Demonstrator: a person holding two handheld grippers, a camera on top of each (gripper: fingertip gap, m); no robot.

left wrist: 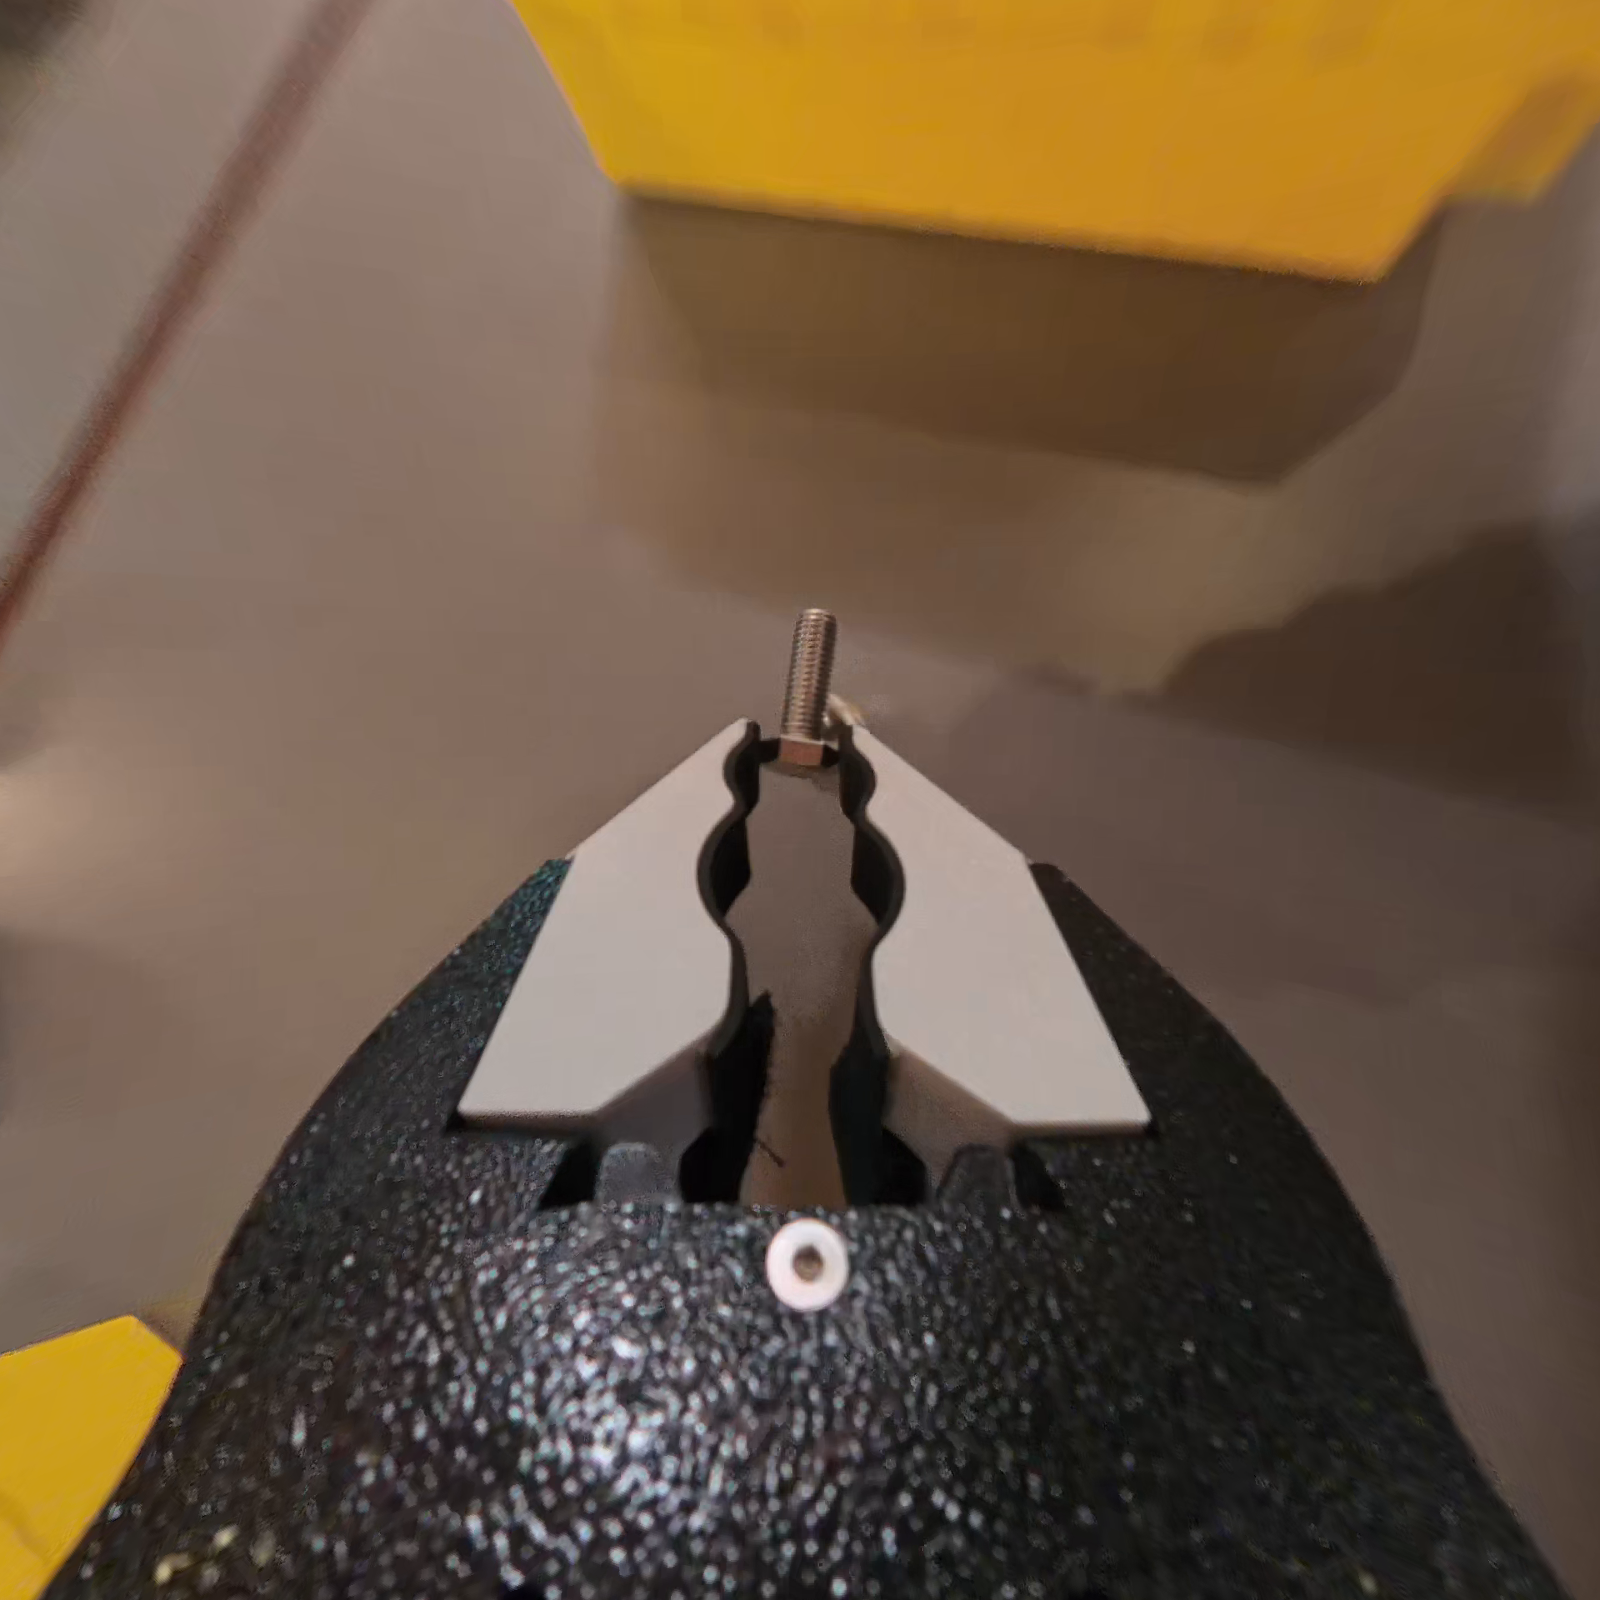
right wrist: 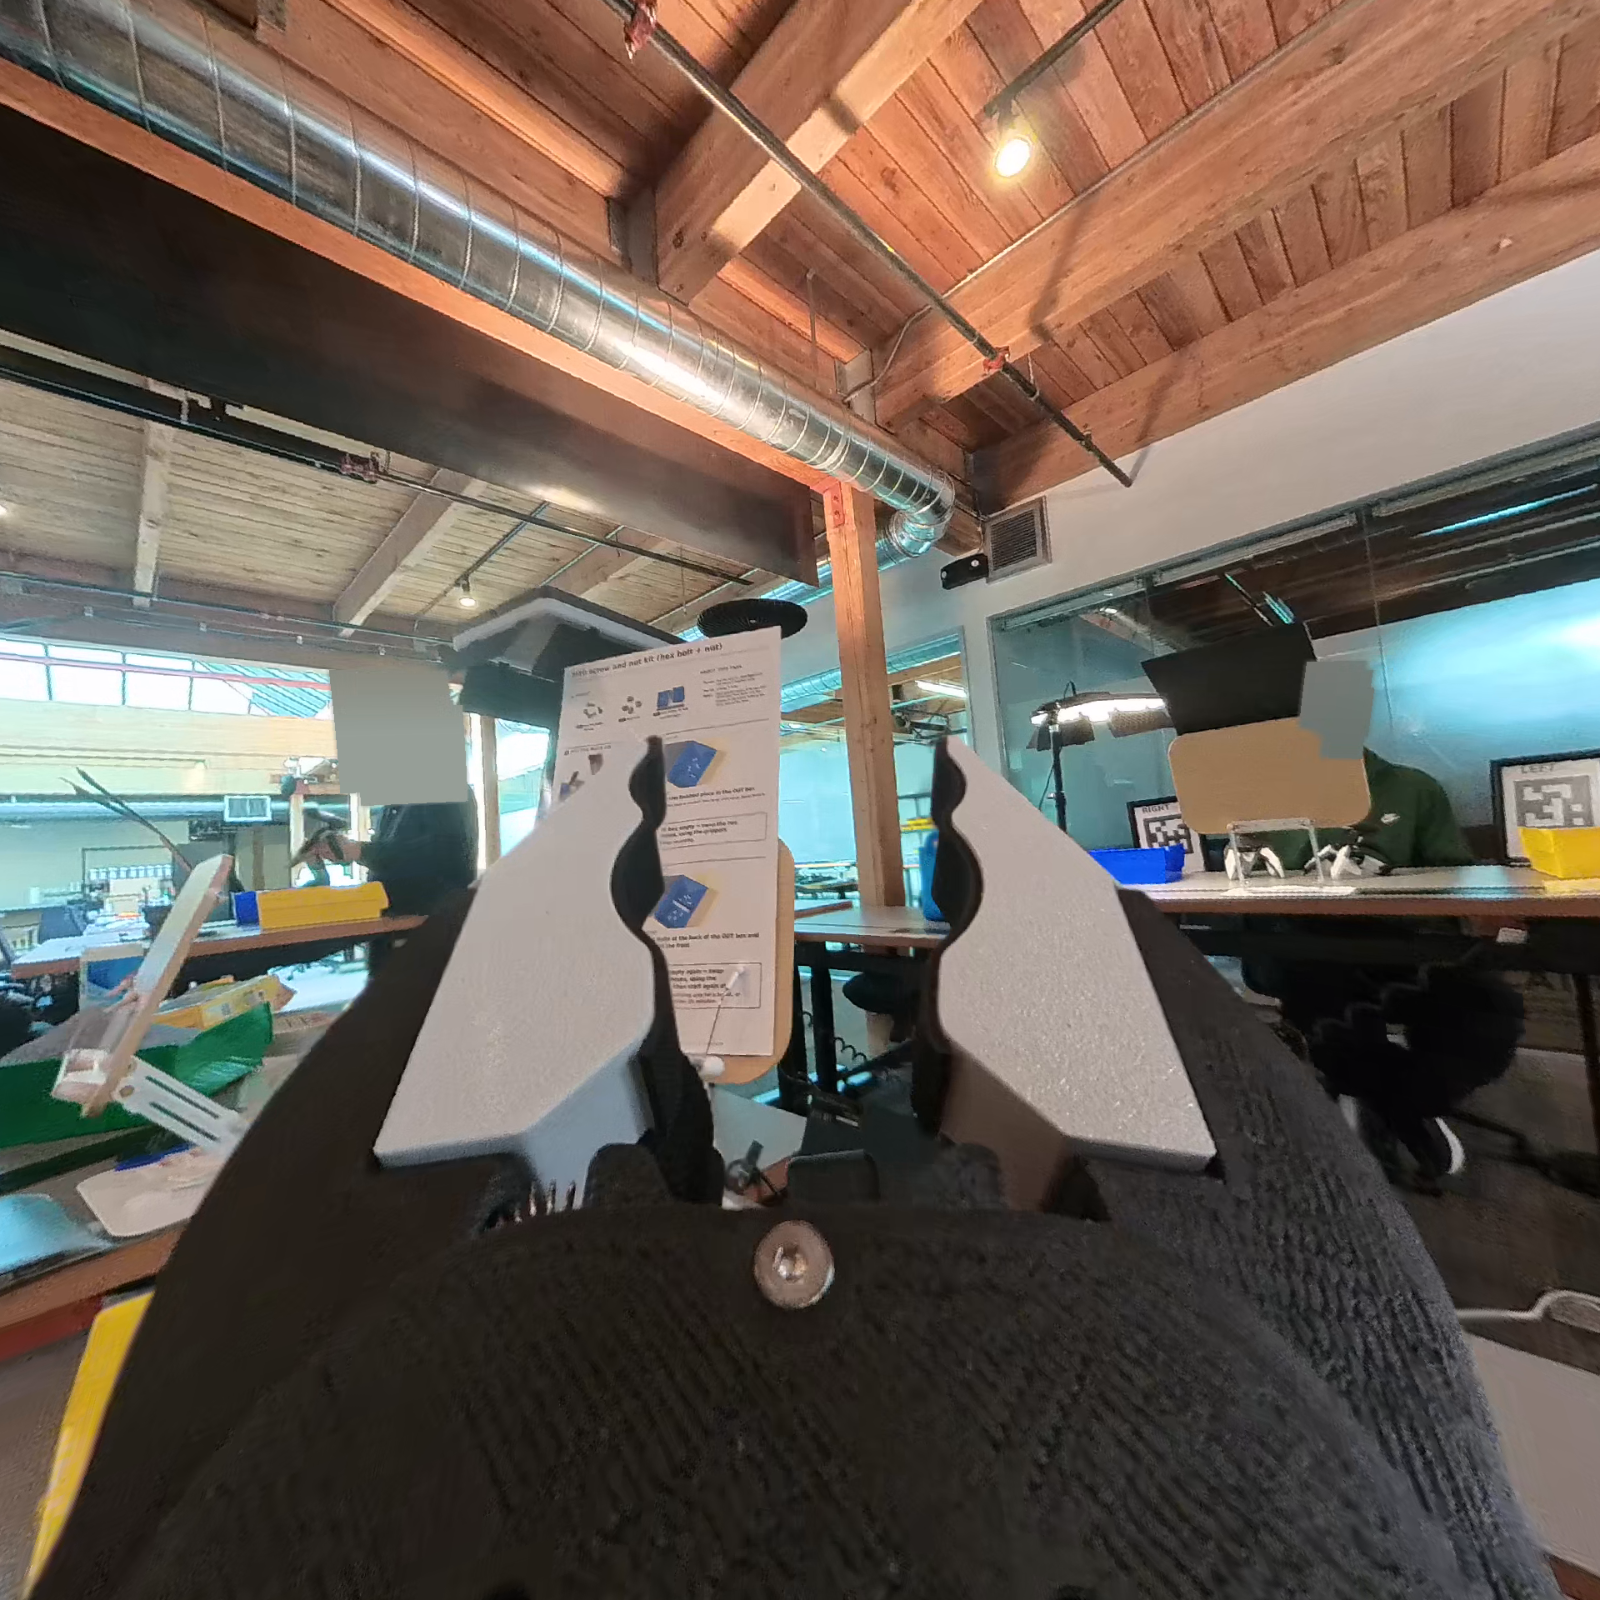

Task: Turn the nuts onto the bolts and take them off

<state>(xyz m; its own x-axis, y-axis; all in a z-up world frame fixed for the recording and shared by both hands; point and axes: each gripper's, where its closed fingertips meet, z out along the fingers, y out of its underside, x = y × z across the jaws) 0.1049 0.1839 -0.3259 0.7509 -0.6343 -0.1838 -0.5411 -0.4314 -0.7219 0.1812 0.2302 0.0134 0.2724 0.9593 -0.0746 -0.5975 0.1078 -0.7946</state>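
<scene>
Left gripper (left wrist: 798,751) clenched on a hex bolt (left wrist: 809,684), pinching its head at the very fingertips; threaded shank juts straight out past the tips, over the grey-brown tabletop (left wrist: 390,563). Small metal piece just behind the bolt head, too hidden to identify. Yellow bin (left wrist: 1039,112) farther off on the table; corner of another yellow bin (left wrist: 69,1420) at lower left.

Right gripper (right wrist: 792,762) released, fingers spread wide, nothing between them, tilted up toward the room. Printed instruction sheet (right wrist: 719,831) stands beyond the gap.
</scene>
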